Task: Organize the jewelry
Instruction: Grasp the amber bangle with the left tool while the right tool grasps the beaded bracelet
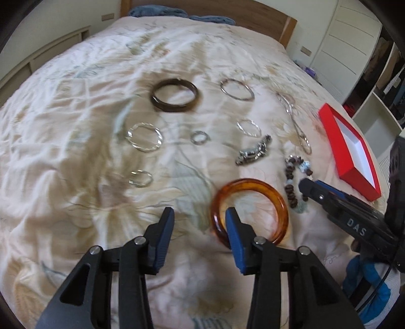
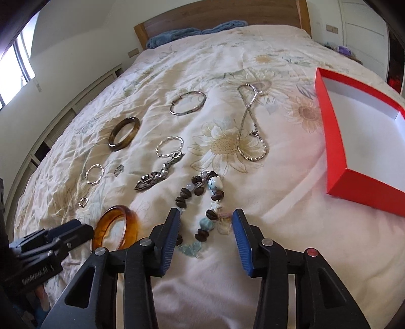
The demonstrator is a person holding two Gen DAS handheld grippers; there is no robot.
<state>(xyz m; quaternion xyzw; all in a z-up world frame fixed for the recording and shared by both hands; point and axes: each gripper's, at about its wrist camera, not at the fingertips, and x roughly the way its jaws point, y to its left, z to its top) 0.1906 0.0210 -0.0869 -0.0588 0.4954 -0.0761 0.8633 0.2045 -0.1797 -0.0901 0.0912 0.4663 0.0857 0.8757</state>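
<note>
Both tools, left and right, gape over a floral bedspread before a wooden headboard.

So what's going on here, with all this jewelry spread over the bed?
A person holding a two-fingered tool in each hand is sorting jewelry laid out on a bedspread. The right gripper, jaws open, sits around the beaded bracelet. The left gripper, jaws also open, is at the amber bangle, one finger inside the ring. Neither has closed on anything. The red box beside them holds nothing so far, and the silver chain and other bangles lie loose.
</note>
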